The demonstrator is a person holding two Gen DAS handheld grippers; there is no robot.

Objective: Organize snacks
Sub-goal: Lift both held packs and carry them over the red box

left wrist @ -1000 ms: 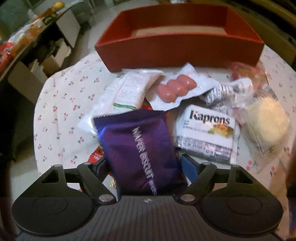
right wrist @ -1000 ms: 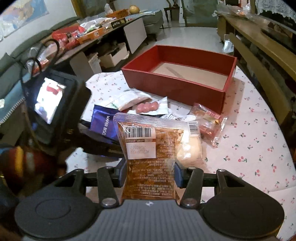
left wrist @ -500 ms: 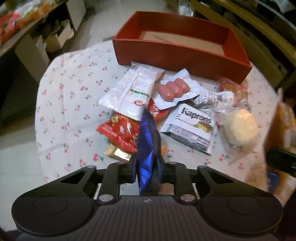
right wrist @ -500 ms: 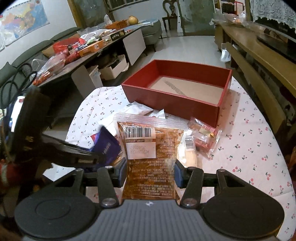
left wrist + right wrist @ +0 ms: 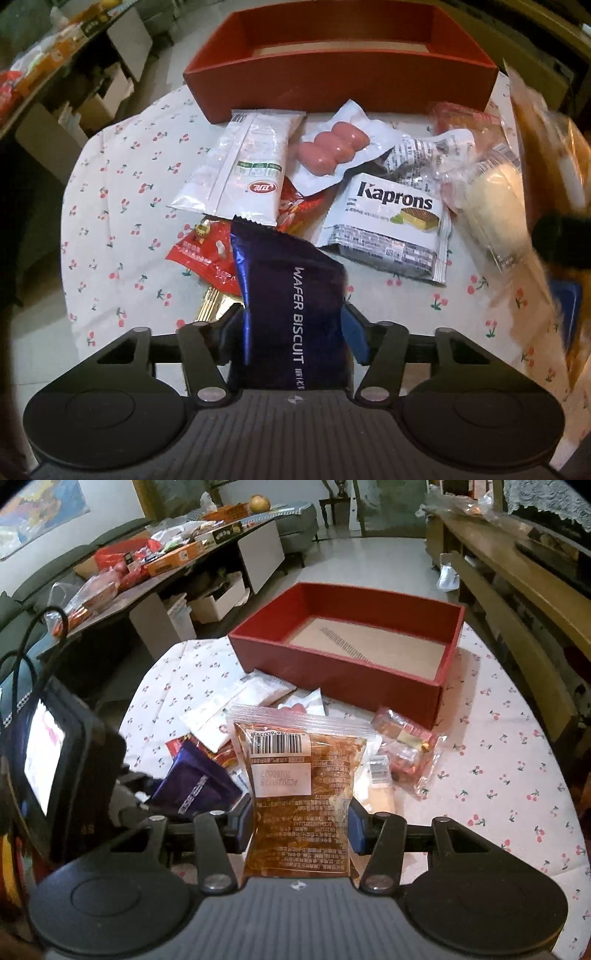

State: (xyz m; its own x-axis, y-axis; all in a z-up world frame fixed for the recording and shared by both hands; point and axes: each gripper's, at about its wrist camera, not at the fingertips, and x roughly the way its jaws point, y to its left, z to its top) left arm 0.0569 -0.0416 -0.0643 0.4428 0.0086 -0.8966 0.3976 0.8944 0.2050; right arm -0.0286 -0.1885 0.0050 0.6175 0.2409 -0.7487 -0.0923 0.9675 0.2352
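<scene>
Half a second ago the purple wafer biscuit pack [image 5: 291, 314] sits edge-on, squeezed thin between the left gripper [image 5: 291, 328] jaws; now it faces flat, label readable, and the jaws are opening with the pack between them. In the right wrist view it lies lower left, no longer raised.

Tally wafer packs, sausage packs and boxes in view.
Wafer packs: 2 (purple foil WAFER BISCUIT pack, white Kaprons pack)
Sausage packs: 1 (clear pouch of pink sausages)
Boxes: 1 (red rectangular cardboard box)
Total: 4
</scene>
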